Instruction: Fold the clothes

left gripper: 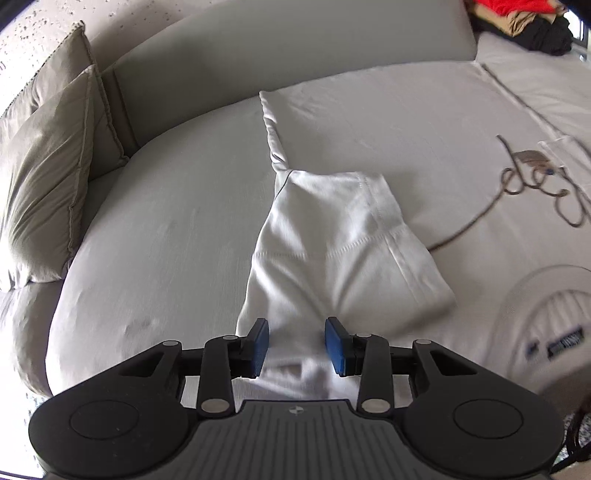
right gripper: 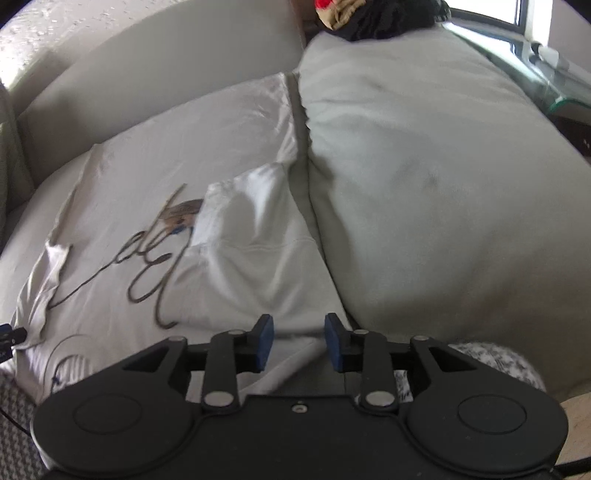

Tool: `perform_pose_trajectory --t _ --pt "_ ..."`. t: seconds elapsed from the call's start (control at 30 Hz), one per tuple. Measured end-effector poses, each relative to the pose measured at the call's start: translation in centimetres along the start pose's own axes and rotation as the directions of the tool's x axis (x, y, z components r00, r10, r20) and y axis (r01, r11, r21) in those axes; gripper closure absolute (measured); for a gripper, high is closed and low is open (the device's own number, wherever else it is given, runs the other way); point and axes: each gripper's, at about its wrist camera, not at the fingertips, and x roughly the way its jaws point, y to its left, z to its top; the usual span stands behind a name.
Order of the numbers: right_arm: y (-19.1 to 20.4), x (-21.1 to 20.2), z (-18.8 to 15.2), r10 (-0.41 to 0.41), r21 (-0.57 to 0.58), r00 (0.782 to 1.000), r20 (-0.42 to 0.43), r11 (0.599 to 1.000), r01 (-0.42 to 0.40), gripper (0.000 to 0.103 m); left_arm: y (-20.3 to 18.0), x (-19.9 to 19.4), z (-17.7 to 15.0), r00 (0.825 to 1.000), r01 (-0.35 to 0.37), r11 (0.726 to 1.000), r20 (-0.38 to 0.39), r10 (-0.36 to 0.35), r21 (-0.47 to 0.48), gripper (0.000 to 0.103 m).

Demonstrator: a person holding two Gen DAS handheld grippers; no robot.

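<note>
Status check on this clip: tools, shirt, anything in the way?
Left tool open, right tool open, both empty. White shirt on sofa, sleeves folded in. Nothing blocking.

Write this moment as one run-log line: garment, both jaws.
garment: white shirt flat on sofa, sleeve folded in | left gripper: jaws open, above cloth | right gripper: jaws open, nothing held

Grey sofa (left gripper: 177,221) with two cushions (left gripper: 48,177) — speckled floor (right gripper: 498,360), bright window (right gripper: 480,7), glass table (right gripper: 554,85).
</note>
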Motion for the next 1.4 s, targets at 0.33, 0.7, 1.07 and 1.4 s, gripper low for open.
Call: perform_pose_trajectory --t 0.33,0.7,1.07,1.4 --pt "2.4 0.8 1.5 -0.006 -0.081 0.999 0.046 0.997 0.010 0.070 0.4 -1.0 -1.1 0.997 0.026 0.998 0.068 -0.023 -0.056 0.067" --pt "3.1 0.5 -1.0 0.012 -0.137 1.000 0.014 0.991 -0.010 0.064 0.6 -0.9 -1.2 0.997 0.035 0.996 0.073 -0.029 -0.088 0.065" --pt "4.7 -1.2 -1.8 0.053 -0.158 0.998 0.033 0.986 -0.047 0.058 0.2 -1.3 -1.3 0.992 0.084 0.995 0.096 -0.079 -0.049 0.061" --pt "5.0 -1.3 -1.7 0.062 -0.159 0.997 0.039 0.986 -0.055 0.052 0.6 -1.0 -1.3 0.992 0.106 0.992 0.081 -0.100 -0.068 0.058"
